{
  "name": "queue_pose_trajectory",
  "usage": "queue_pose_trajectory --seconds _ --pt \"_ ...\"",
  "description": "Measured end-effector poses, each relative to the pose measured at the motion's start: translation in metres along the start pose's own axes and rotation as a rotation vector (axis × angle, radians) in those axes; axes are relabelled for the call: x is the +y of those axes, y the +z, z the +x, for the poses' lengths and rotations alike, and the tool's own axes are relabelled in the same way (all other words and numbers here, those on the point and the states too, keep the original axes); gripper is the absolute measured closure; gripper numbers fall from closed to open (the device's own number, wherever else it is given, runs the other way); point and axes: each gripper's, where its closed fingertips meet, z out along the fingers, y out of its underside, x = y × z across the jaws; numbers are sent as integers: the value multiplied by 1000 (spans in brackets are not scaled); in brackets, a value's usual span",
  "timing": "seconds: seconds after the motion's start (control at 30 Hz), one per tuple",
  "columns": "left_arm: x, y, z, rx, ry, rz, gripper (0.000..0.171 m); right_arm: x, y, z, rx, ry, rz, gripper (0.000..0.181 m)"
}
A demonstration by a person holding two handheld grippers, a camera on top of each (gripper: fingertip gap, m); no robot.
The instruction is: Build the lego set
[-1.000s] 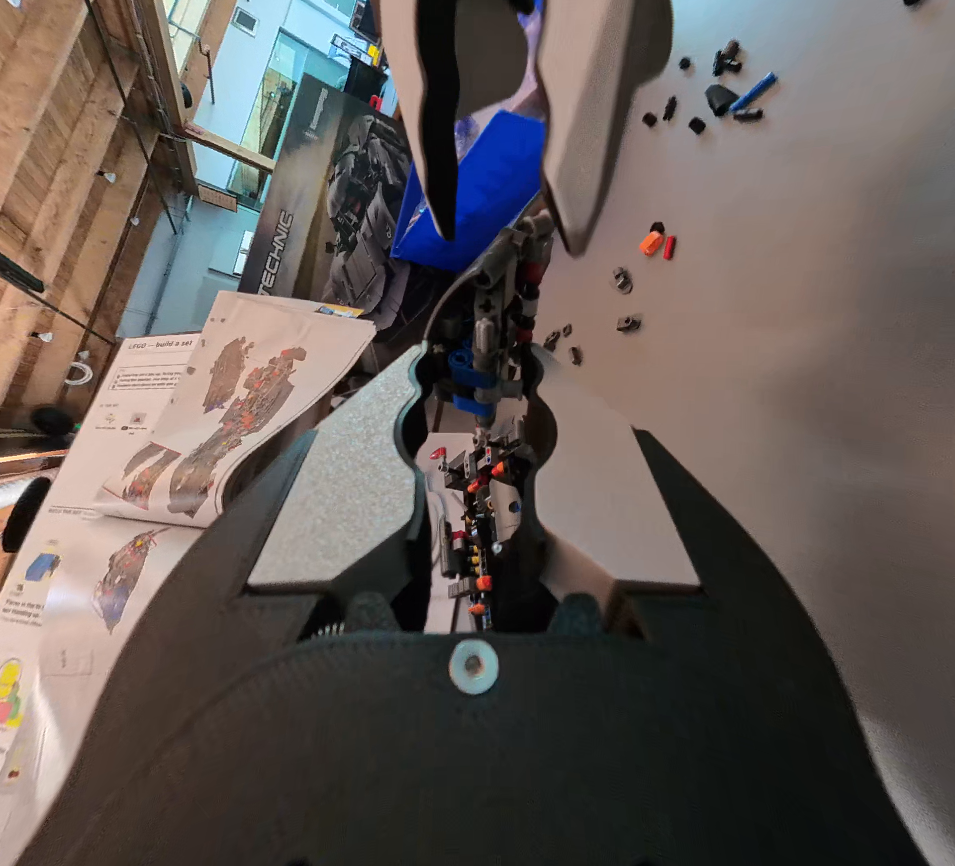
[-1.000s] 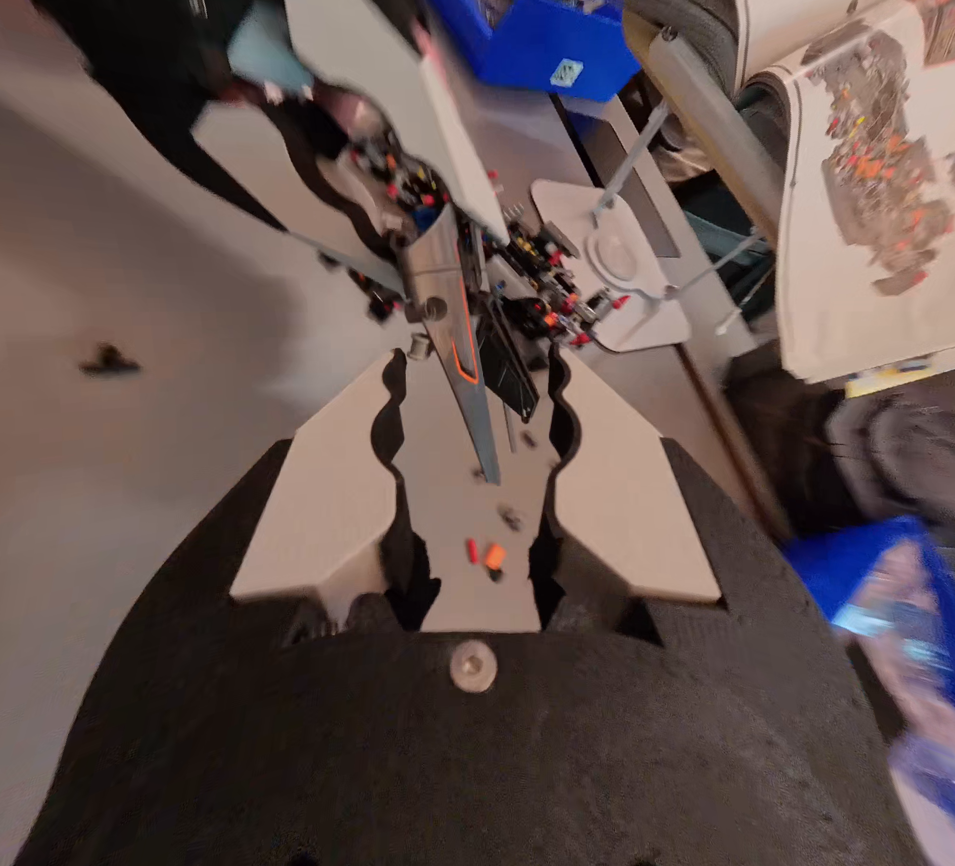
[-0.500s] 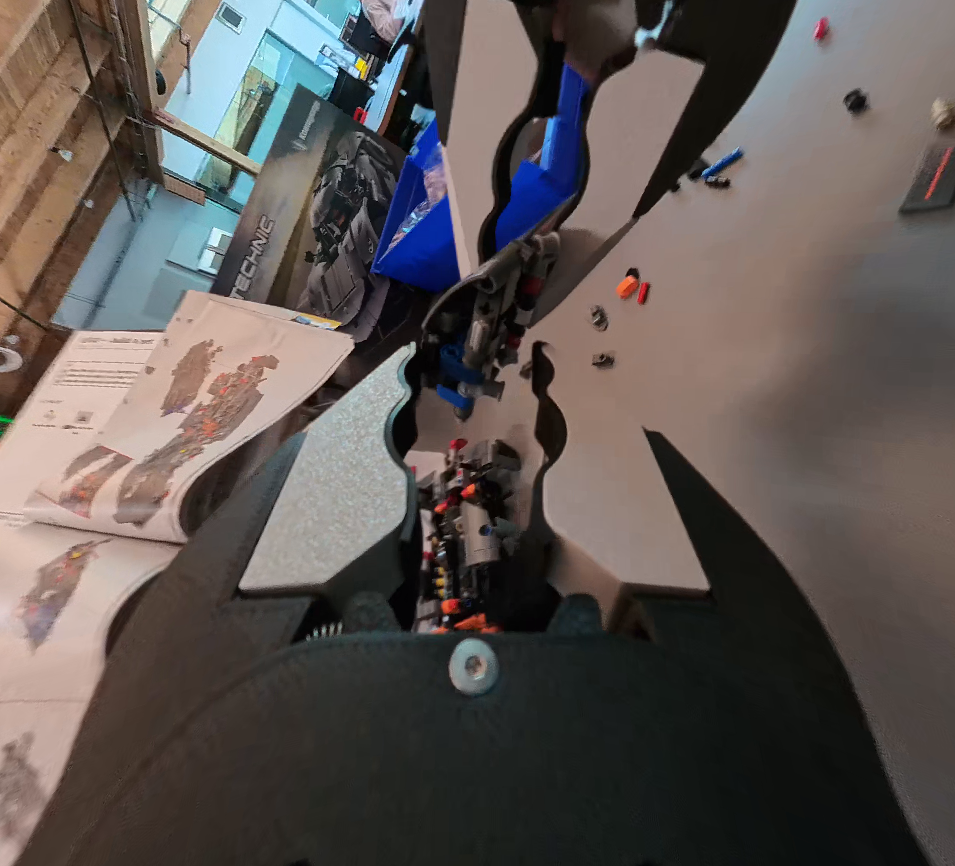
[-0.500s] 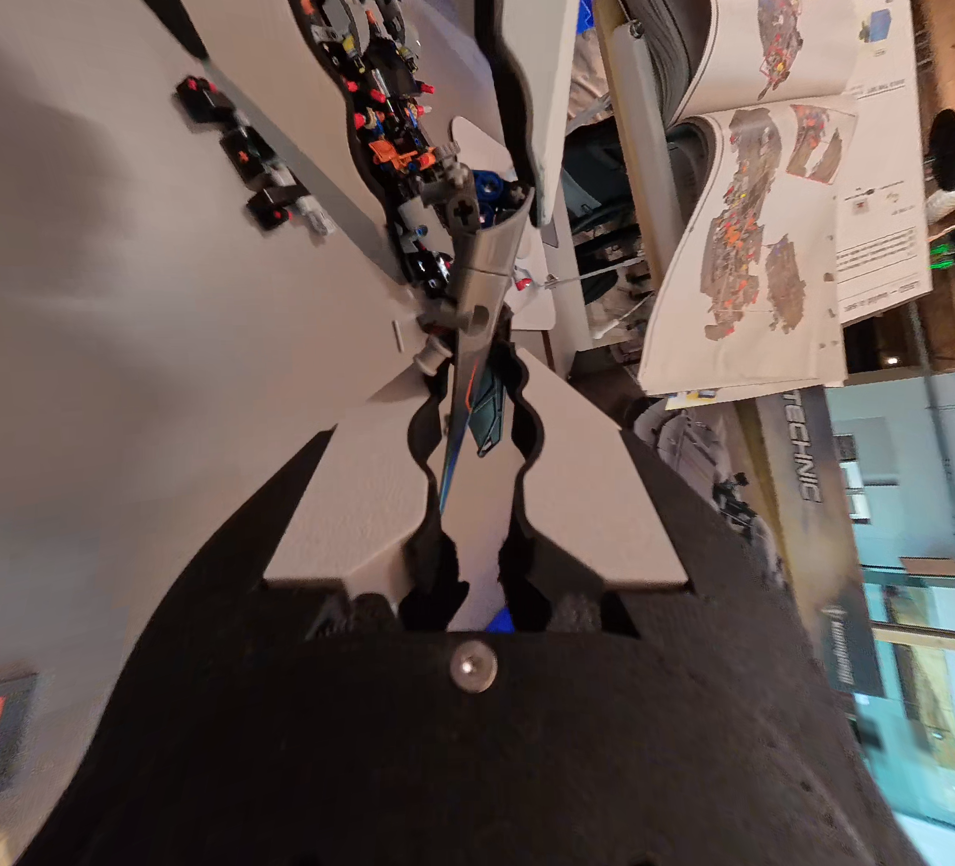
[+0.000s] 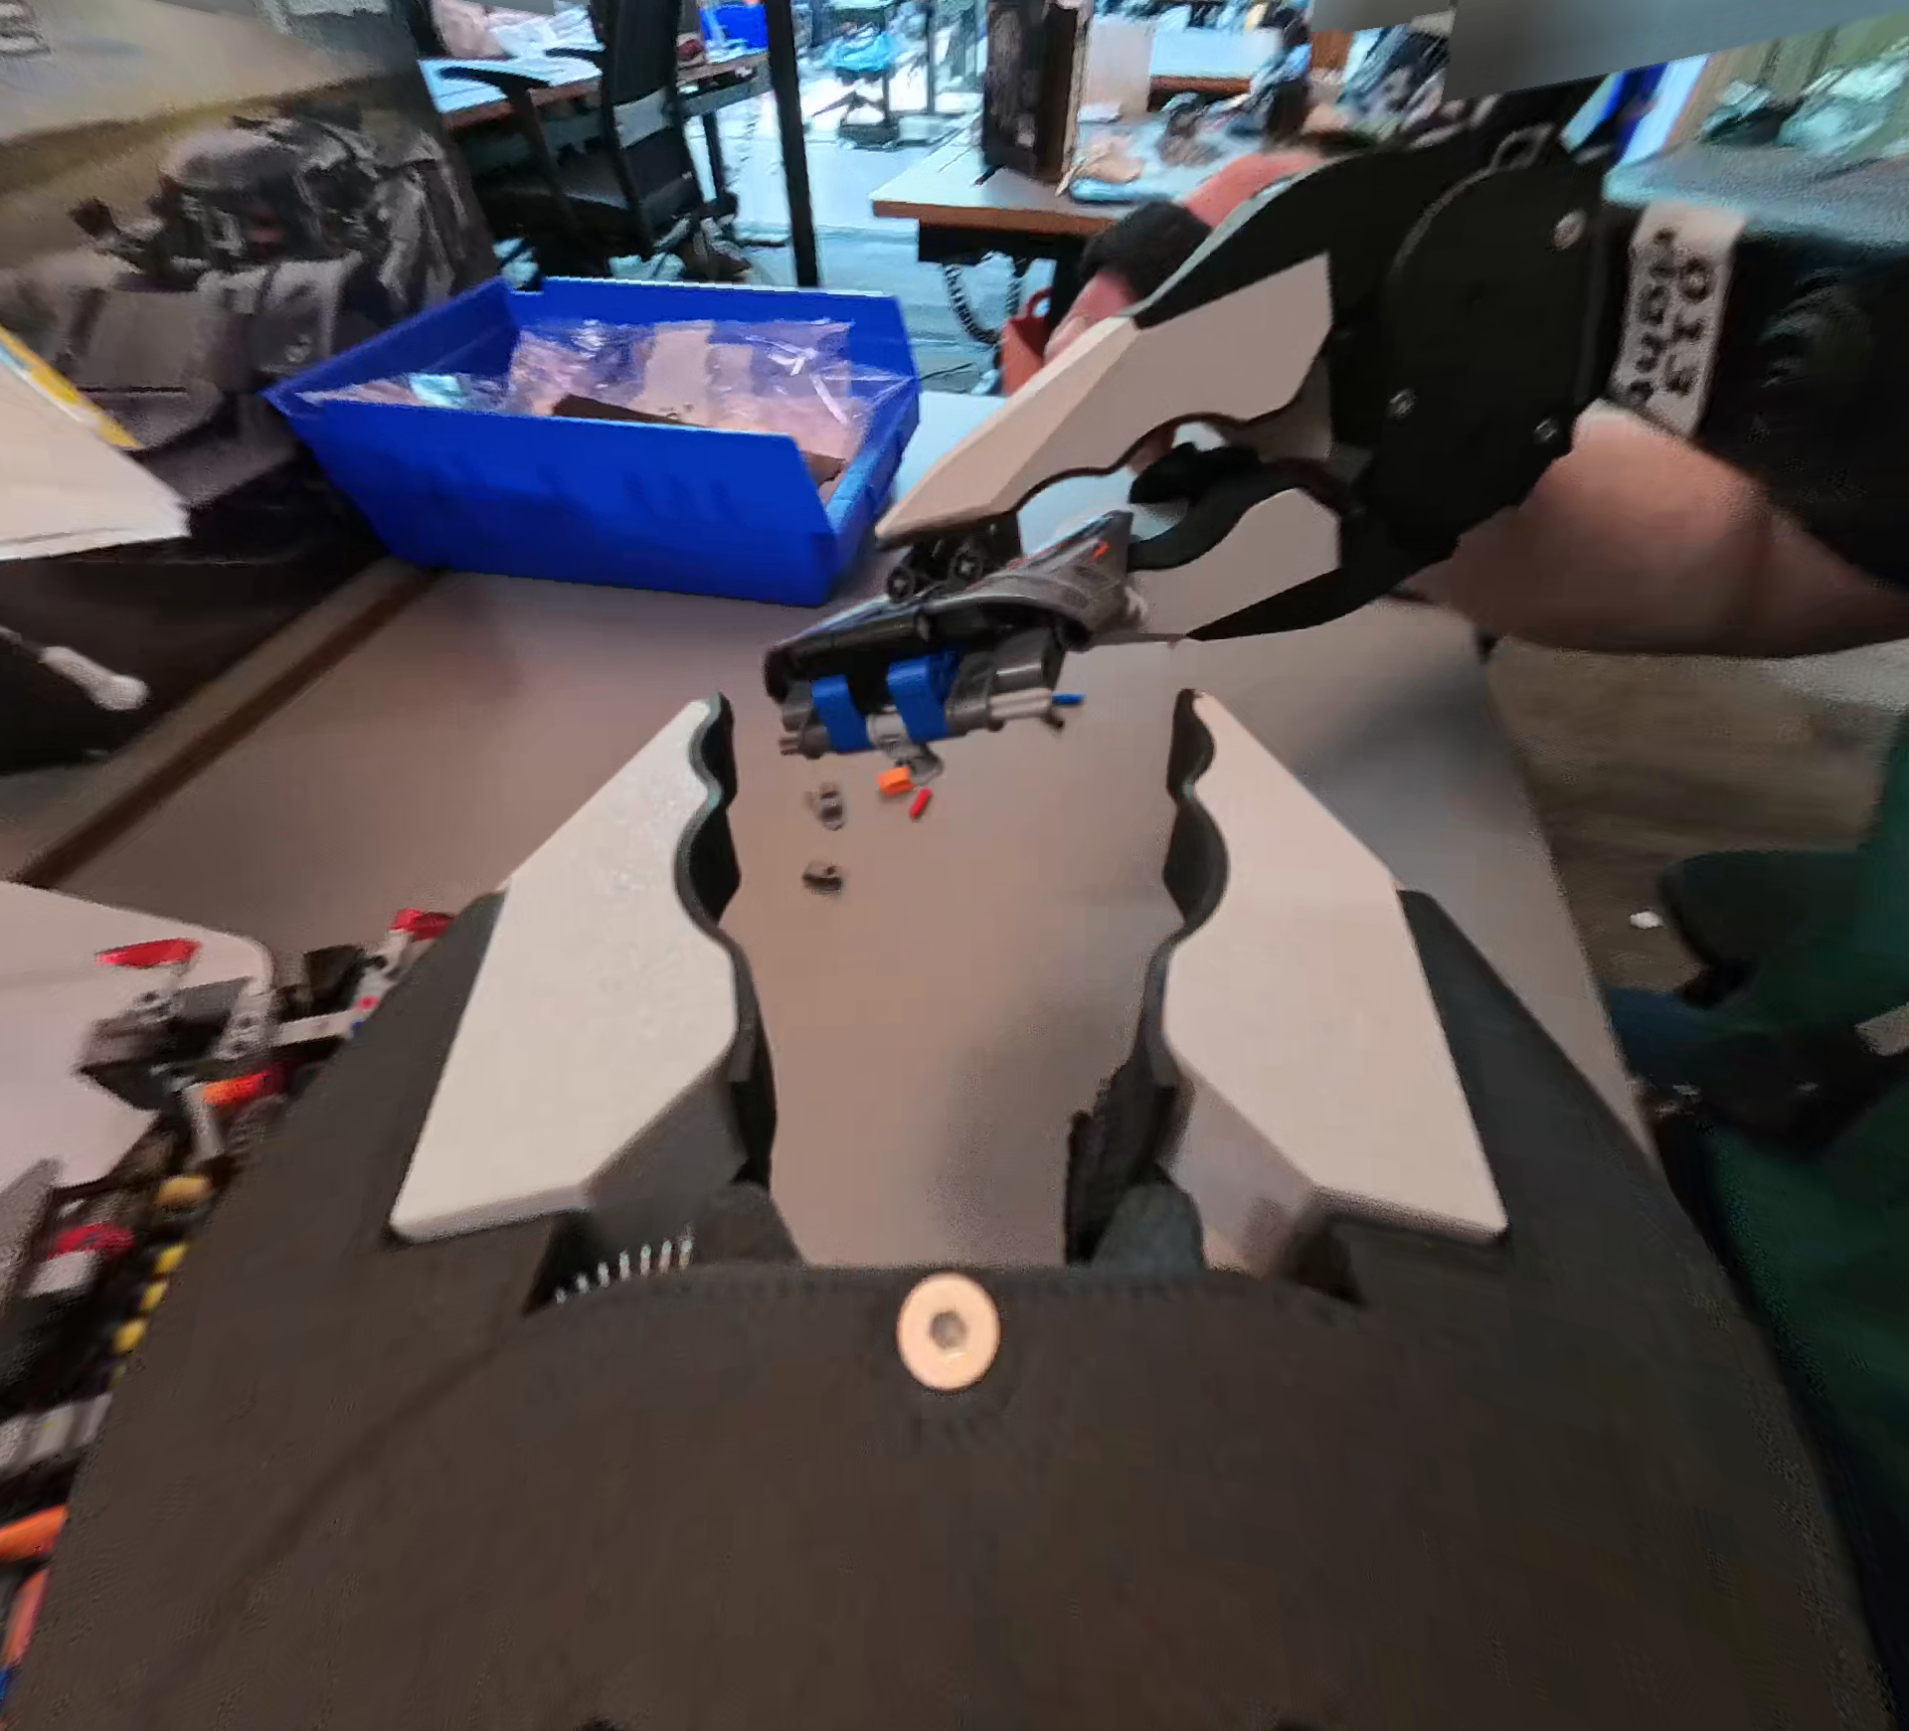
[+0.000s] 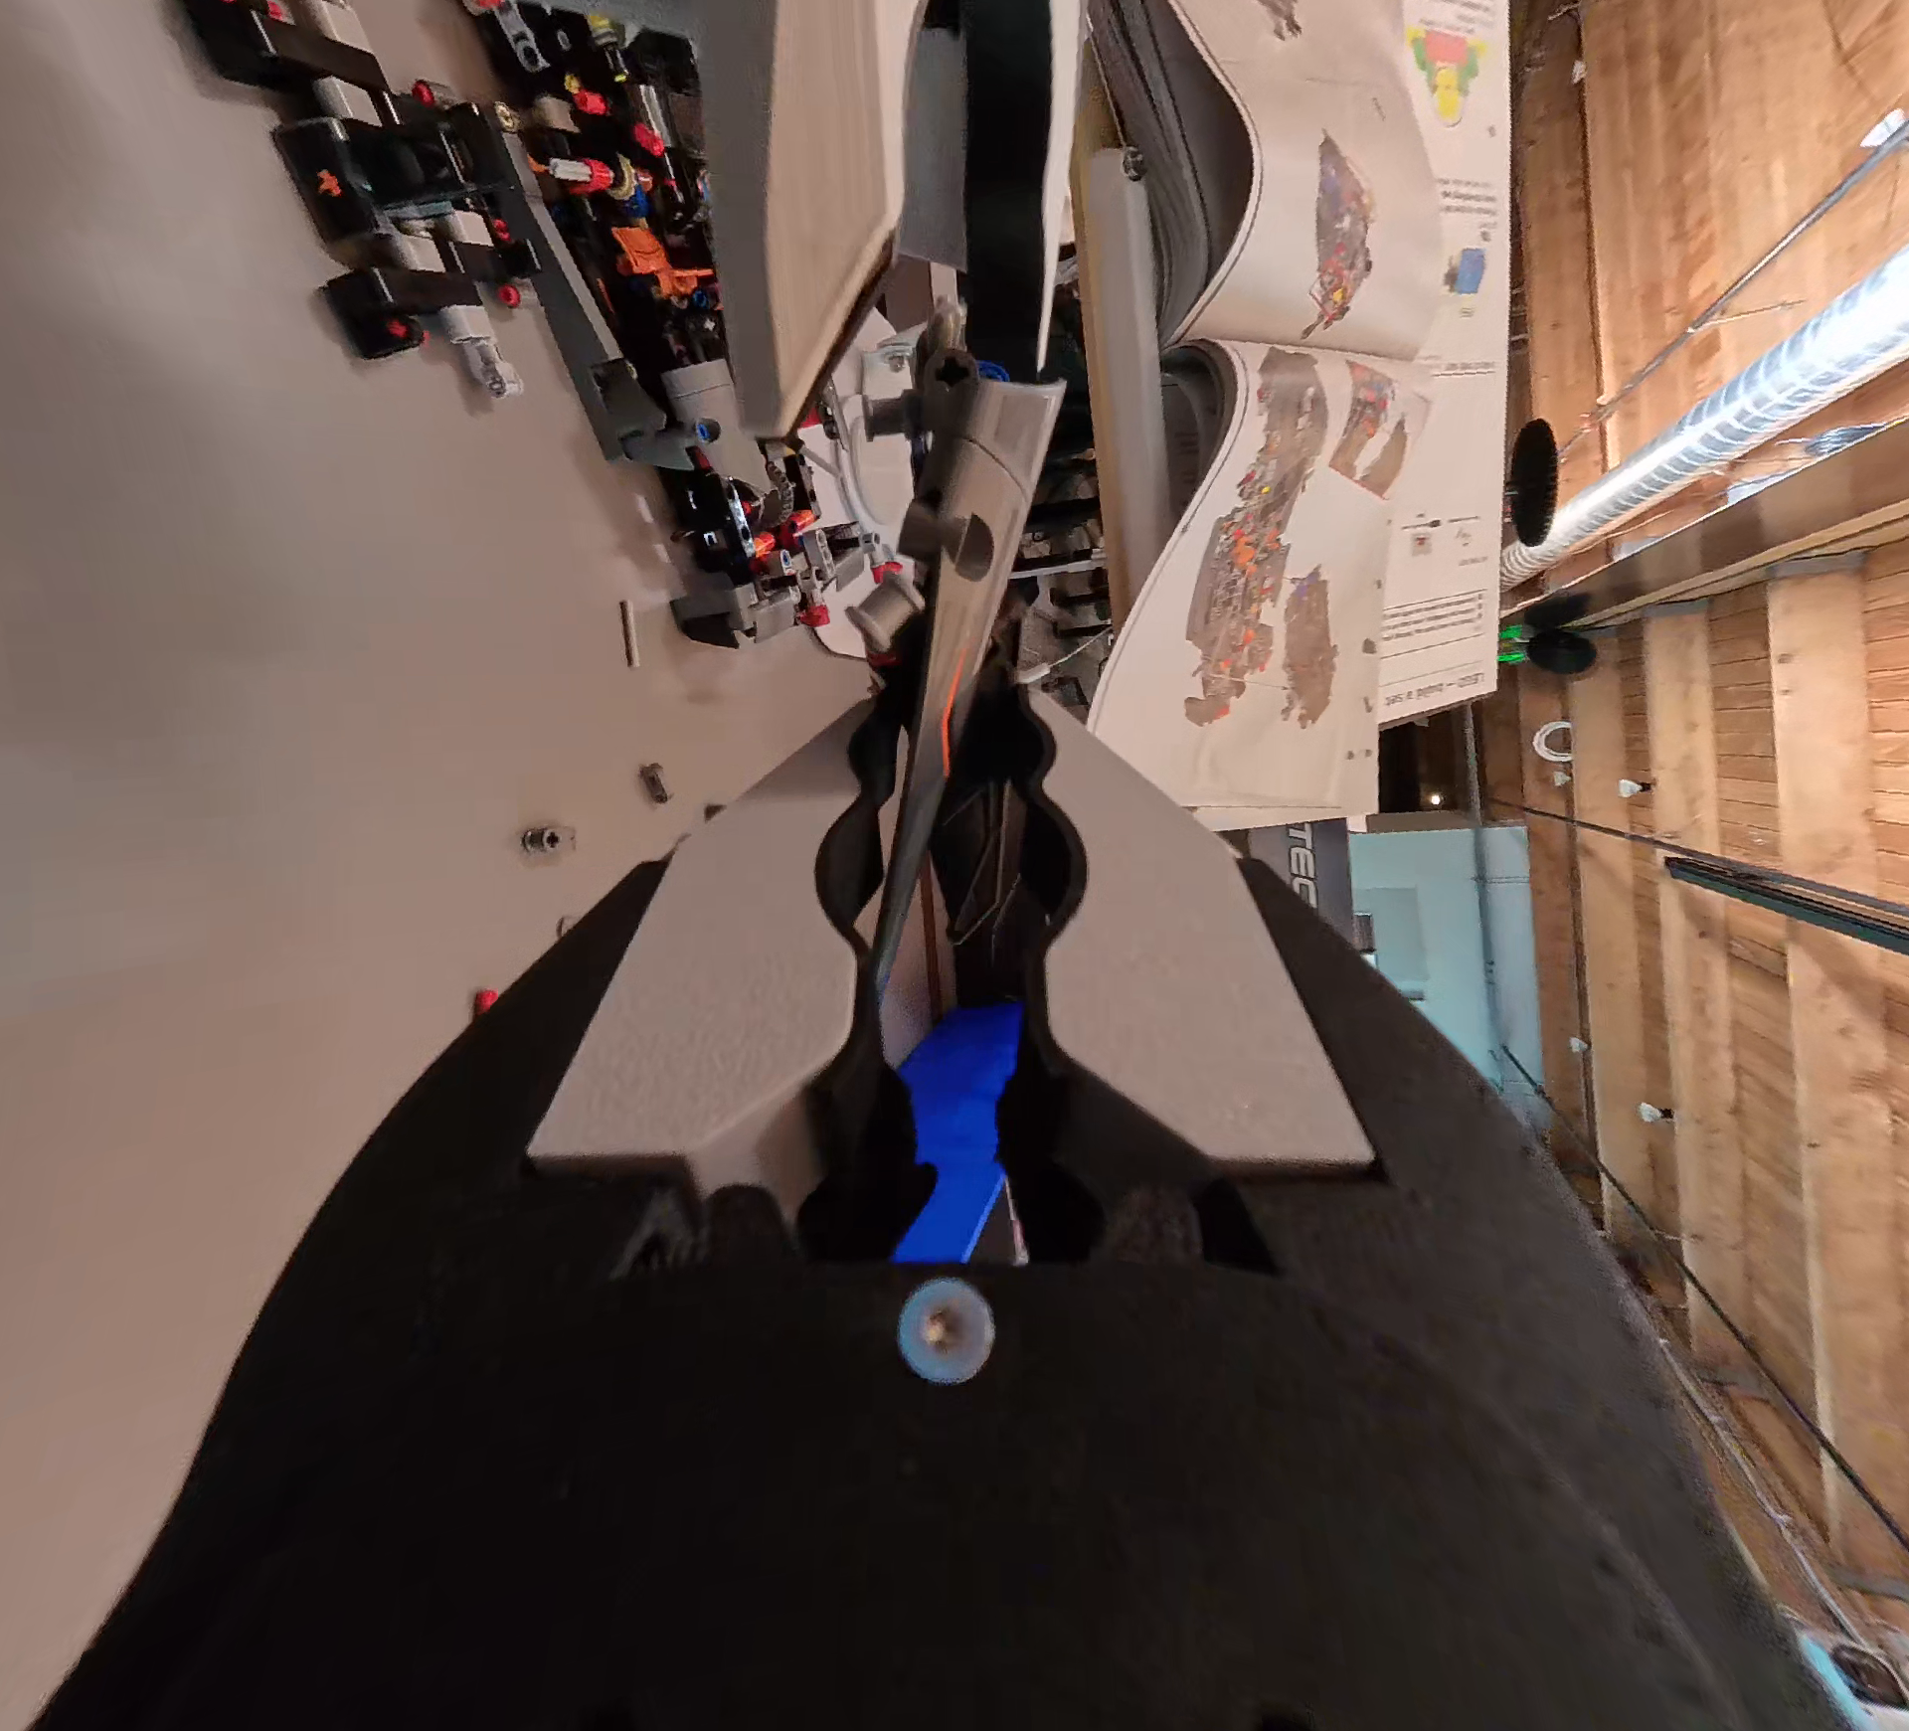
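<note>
Left tongs (image 5: 950,814) spread wide, empty, low over the tabletop (image 5: 579,700). Right tongs (image 5: 1033,566) pinching a dark panel piece (image 5: 930,659) with blue clips, held aloft just past the left tips; grip point hidden behind the fingers. Beneath the panel piece, small loose bits (image 5: 899,783), blurred. Behind it, a blue bin (image 5: 579,483) with clear bags. Left of it, the main model (image 5: 155,1103), cut off by the edge; seen fuller in the right wrist view (image 6: 620,256), partly covered there by the left tongs, beside an open manual (image 6: 1291,545).
</note>
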Motion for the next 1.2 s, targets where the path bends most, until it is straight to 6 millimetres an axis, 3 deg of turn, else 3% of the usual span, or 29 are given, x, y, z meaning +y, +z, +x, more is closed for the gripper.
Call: queue_pose_trajectory --seconds 0.13,0.17,0.37,0.43,0.5,0.6,0.67,0.8,0.93,1.07,1.2 --pt "-2 1 1 15 -29 36 97 -1 -4 1 10 -10 15 162" --pt "-2 0 0 0 5 33 106 -2 -5 -1 3 -12 20 162" --pt "4 8 -2 -175 440 -114 117 -7 -11 -6 -70 35 81 162" --pt "1 11 0 -190 513 -113 114 -9 -12 -9 -122 77 110 162" --pt "2 9 -16 -291 590 -174 106 -8 -13 -8 -143 98 119 162" --pt "-11 9 -3 -261 671 -110 126 -6 -14 -13 -200 112 115 162" --pt "-9 12 4 -247 748 -146 144 -6 -15 -10 -195 122 118 162" --pt "-14 13 2 -291 803 -148 146 -5 -17 -3 -191 184 131 161" --pt "-12 13 -3 -338 855 -190 147 9 -21 5 -211 288 106 140" --pt "-15 15 2 -329 876 -182 148 20 -24 0 -246 259 66 165" --pt "-17 18 4 -355 919 -189 149 24 -23 3 -217 250 26 167"
